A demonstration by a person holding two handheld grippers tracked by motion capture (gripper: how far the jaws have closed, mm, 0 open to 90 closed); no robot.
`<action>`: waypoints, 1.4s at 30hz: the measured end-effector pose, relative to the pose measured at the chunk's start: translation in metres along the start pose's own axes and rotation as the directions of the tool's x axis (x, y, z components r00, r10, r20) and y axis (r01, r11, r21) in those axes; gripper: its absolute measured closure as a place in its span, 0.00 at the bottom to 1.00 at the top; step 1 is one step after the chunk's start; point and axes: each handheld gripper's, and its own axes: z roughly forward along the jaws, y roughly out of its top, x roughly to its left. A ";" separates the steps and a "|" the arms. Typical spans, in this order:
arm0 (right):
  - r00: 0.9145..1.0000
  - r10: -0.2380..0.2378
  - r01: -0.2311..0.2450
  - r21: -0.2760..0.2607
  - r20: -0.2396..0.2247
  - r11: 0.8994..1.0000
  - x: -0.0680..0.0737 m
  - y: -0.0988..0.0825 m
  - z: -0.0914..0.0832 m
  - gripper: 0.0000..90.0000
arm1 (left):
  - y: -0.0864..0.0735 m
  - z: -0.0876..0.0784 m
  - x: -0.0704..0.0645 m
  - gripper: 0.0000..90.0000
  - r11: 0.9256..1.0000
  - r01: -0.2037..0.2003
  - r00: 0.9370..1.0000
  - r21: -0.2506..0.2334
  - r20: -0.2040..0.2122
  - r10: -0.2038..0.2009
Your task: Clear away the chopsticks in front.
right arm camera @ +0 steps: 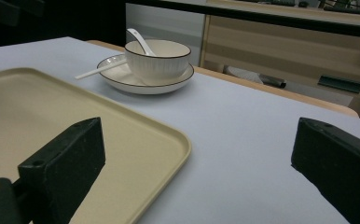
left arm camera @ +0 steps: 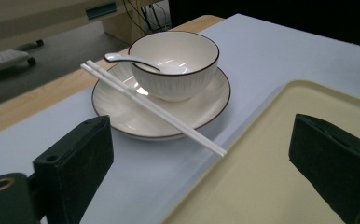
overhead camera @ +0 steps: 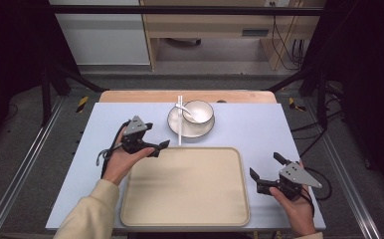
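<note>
Hovering beside the tray point(overhead camera: 185, 186), the left gripper point(overhead camera: 155, 145) aimed spread, empty jaws at the chopsticks point(left arm camera: 150, 106): thin, slick, light; pinch mid-length. The right gripper point(overhead camera: 264, 172) gaped, empty too.

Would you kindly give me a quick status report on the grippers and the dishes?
Left gripper and right gripper both open, empty. Bowl with spoon on plate, chopsticks across it. Tray bare, nothing blocking.

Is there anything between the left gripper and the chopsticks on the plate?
Nothing visible. The left gripper is open, and bare table lies between it and the chopsticks, which rest across the plate beside the bowl.
</note>
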 end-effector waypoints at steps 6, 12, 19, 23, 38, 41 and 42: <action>1.000 -0.002 0.002 -0.006 -0.007 1.000 -0.001 0.000 -0.001 0.04 | 0.011 0.032 0.000 0.12 0.998 0.010 1.000 0.064 -0.022 -0.009; 1.000 0.003 -0.003 -0.006 -0.004 1.000 -0.001 0.001 -0.003 0.04 | 0.016 0.050 0.000 0.20 0.993 0.045 0.997 0.113 -0.071 -0.037; 1.000 0.009 -0.009 -0.003 -0.007 1.000 -0.001 0.002 -0.003 0.05 | 0.023 0.060 -0.003 0.34 0.984 0.077 0.986 0.163 -0.157 -0.051; 1.000 0.009 -0.009 -0.002 -0.009 1.000 0.000 0.002 -0.002 0.06 | 0.026 0.065 -0.002 0.42 0.977 0.104 0.978 0.187 -0.199 -0.066; 1.000 0.027 -0.027 0.002 -0.015 1.000 -0.002 0.003 -0.004 0.07 | 0.030 0.098 0.012 0.63 0.943 0.237 0.945 0.234 -0.282 -0.167; 0.999 0.029 -0.029 0.002 -0.017 1.000 -0.003 0.003 -0.004 0.07 | 0.029 0.103 0.015 0.66 0.934 0.273 0.935 0.229 -0.292 -0.202; 0.999 0.029 -0.029 0.002 -0.017 1.000 -0.003 0.003 -0.004 0.07 | 0.029 0.103 0.015 0.66 0.934 0.273 0.935 0.229 -0.292 -0.202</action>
